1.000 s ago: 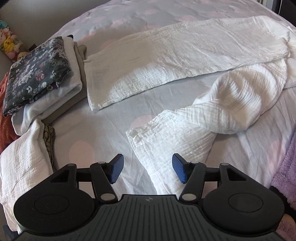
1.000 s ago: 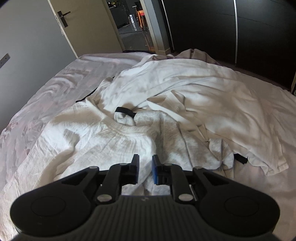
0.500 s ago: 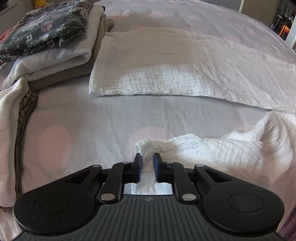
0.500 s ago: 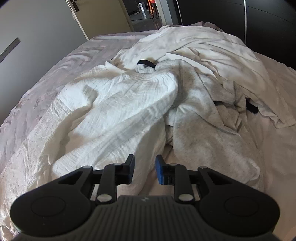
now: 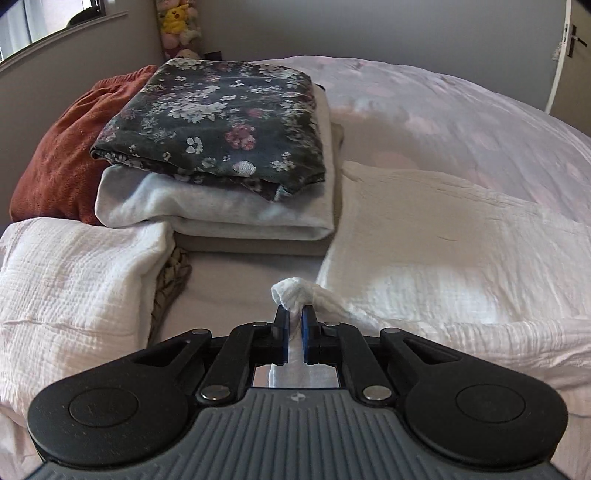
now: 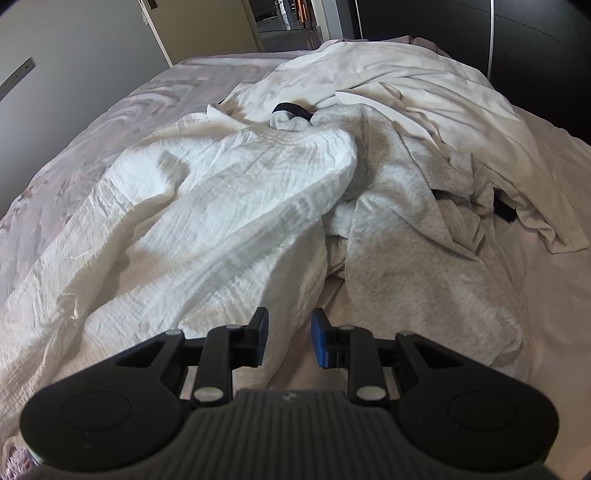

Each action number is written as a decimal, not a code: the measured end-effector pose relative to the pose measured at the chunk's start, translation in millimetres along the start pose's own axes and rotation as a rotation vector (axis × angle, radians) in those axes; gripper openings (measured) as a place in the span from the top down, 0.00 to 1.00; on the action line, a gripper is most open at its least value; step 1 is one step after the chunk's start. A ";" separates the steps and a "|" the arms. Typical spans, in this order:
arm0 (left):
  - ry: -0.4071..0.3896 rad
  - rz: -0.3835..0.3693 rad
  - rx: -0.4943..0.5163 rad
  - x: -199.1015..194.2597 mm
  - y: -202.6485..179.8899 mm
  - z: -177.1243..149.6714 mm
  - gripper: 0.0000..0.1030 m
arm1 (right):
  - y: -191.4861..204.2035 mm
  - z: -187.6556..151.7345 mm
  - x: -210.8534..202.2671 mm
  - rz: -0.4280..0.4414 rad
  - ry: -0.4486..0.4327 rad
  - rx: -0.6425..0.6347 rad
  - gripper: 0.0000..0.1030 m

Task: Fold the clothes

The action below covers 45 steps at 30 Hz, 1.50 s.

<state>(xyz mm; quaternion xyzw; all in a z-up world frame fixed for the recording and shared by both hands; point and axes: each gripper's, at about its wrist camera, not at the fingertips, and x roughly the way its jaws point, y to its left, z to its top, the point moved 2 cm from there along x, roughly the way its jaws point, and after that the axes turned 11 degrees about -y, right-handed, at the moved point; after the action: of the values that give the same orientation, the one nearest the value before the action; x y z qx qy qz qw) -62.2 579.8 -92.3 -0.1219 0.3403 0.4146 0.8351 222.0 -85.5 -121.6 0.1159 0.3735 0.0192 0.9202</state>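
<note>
Carried over, white muslin garment (image 5: 443,258) corner (bunched) pinched by left gripper (image 5: 294,325).

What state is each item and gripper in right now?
left gripper: shut on a bunched corner of the white muslin garment
right gripper: open, nothing between the pads
floral garment: folded, top of the stack
grey garment: crumpled, unfolded
white sheet-like cloth: rumpled heap
door: open
</note>
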 end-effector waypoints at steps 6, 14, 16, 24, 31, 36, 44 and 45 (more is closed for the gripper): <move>0.002 0.035 0.064 20.6 -8.9 4.2 0.90 | -6.3 1.5 -1.0 -0.027 0.003 -0.002 0.72; -0.029 -0.129 0.322 -30.9 -40.4 -5.2 0.86 | -4.3 2.0 6.6 -0.044 0.010 -0.032 0.72; -0.012 -0.205 0.390 -44.1 -50.5 -13.8 0.86 | 0.8 1.5 10.4 -0.031 0.017 -0.036 0.72; 0.141 -0.359 0.665 -51.2 -101.5 -82.6 0.77 | 8.5 6.3 10.8 0.018 0.005 -0.045 0.66; 0.231 -0.276 0.758 -24.3 -113.0 -113.4 0.76 | -25.2 38.2 5.8 0.041 -0.057 0.076 0.58; 0.233 -0.253 0.707 -17.0 -109.8 -110.4 0.86 | -47.3 67.7 26.0 0.060 -0.088 0.212 0.58; 0.173 -0.215 0.751 -33.0 -108.9 -94.4 0.99 | -61.1 80.1 62.6 0.030 -0.077 0.307 0.95; 0.158 -0.212 0.748 -39.0 -105.9 -87.9 0.99 | -60.9 82.4 60.4 0.024 -0.088 0.303 0.96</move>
<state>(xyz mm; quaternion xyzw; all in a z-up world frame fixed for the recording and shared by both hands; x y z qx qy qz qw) -37.7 447.0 -139.4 0.1247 0.5166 0.1628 0.8313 319.3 -153.8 -119.5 0.2586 0.3299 -0.0314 0.9074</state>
